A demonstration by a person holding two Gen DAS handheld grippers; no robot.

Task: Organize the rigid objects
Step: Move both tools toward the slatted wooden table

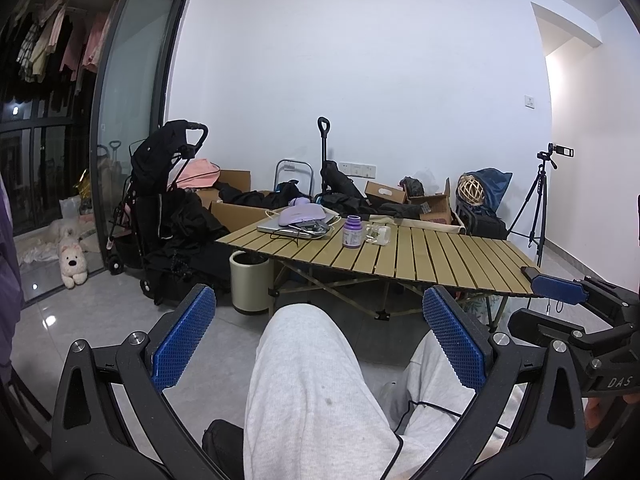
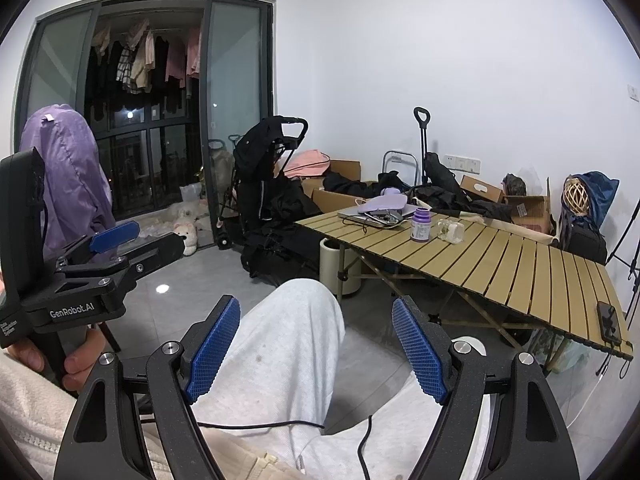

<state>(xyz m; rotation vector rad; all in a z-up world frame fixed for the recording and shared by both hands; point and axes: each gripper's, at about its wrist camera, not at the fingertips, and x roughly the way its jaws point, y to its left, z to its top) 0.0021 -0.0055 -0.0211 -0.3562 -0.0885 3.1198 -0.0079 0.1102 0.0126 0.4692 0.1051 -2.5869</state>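
Both tools [image 1: 320, 340] [image 2: 316, 350] agape above knee [image 1: 308, 360], table [image 1: 440, 256] beyond.

Probably a lived-in home: stroller [image 2: 272, 160], hanging laundry [image 2: 144, 56], folding table [image 2: 500, 256].

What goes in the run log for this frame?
left gripper: open, empty | right gripper: open, empty | purple bottle: untouched on table

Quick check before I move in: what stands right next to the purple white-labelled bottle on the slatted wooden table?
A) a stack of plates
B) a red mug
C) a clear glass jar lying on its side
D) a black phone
C: the clear glass jar lies on its side just right of the purple white-labelled bottle on the slatted wooden table; the black phone sits far off at the table's near corner.
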